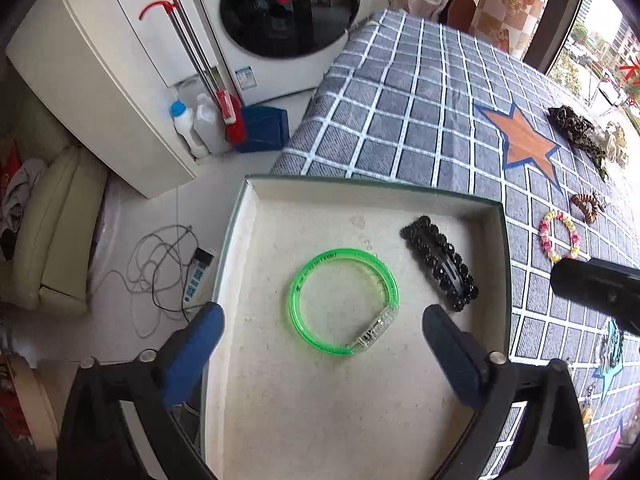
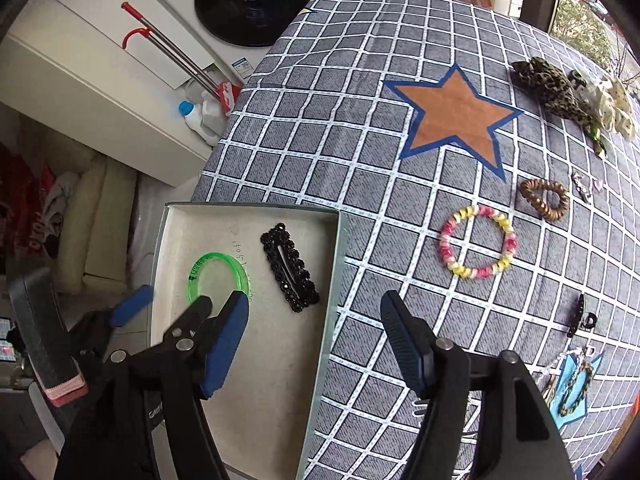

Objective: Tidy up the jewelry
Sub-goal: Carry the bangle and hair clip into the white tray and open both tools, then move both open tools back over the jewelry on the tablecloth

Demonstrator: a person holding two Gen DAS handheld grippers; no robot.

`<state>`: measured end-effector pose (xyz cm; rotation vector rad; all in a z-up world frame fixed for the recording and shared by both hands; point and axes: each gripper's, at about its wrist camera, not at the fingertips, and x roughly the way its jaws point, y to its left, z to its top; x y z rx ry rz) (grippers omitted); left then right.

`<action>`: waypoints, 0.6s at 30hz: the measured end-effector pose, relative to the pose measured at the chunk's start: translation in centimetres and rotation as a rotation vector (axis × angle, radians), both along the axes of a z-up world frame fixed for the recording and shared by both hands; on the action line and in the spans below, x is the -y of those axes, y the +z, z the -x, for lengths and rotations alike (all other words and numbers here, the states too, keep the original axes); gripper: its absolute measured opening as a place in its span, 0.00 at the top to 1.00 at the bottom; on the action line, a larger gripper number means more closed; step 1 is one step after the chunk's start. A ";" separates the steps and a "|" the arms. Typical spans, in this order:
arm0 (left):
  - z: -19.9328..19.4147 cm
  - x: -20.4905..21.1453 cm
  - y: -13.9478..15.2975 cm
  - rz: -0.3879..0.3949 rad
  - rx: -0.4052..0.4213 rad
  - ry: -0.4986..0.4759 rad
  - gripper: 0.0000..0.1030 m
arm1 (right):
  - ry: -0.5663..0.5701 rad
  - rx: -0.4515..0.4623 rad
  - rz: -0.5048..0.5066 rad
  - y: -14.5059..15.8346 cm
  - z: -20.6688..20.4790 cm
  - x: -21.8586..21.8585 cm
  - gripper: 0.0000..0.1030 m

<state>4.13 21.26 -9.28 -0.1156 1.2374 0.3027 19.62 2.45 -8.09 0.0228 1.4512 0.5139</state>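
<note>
A shallow white box [image 1: 256, 216] [image 2: 176, 216] sits at the table's left edge. In it lie a green plastic bracelet [image 1: 298, 292] [image 2: 208, 260] and a black beaded hair clip [image 1: 438, 262] [image 2: 290, 268]. My left gripper [image 1: 322, 314] is open and empty above the box, its fingers either side of the bracelet; it also shows in the right wrist view [image 2: 184, 304]. My right gripper [image 2: 314, 306] is open and empty over the box's right wall. A pink and yellow bracelet [image 2: 478, 242] [image 1: 558, 236] and a brown woven bracelet [image 2: 546, 198] lie on the checked cloth.
Leopard-print and cream scrunchies [image 2: 552, 88] lie at the far right. A black claw clip [image 2: 578, 320] and beaded pieces on a blue star [image 2: 576, 388] lie near right. An orange star [image 2: 452, 114] marks the cloth. Washing machine [image 1: 288, 4], mop and bottles stand left on the floor.
</note>
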 end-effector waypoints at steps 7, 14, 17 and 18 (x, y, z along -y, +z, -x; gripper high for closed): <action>-0.3 3.6 1.5 0.028 -0.011 -0.091 0.00 | -0.118 -0.034 0.031 0.3 1.7 7.2 0.21; 0.1 9.9 2.1 0.049 -0.053 -0.239 0.00 | -0.241 -0.097 0.103 -0.8 4.3 15.2 0.21; 0.0 12.6 2.4 0.049 -0.058 -0.293 0.00 | -0.306 -0.124 0.124 -1.4 5.4 18.8 0.21; -0.1 13.5 2.5 0.047 -0.056 -0.309 0.00 | -0.325 -0.128 0.135 -1.5 5.9 19.9 0.21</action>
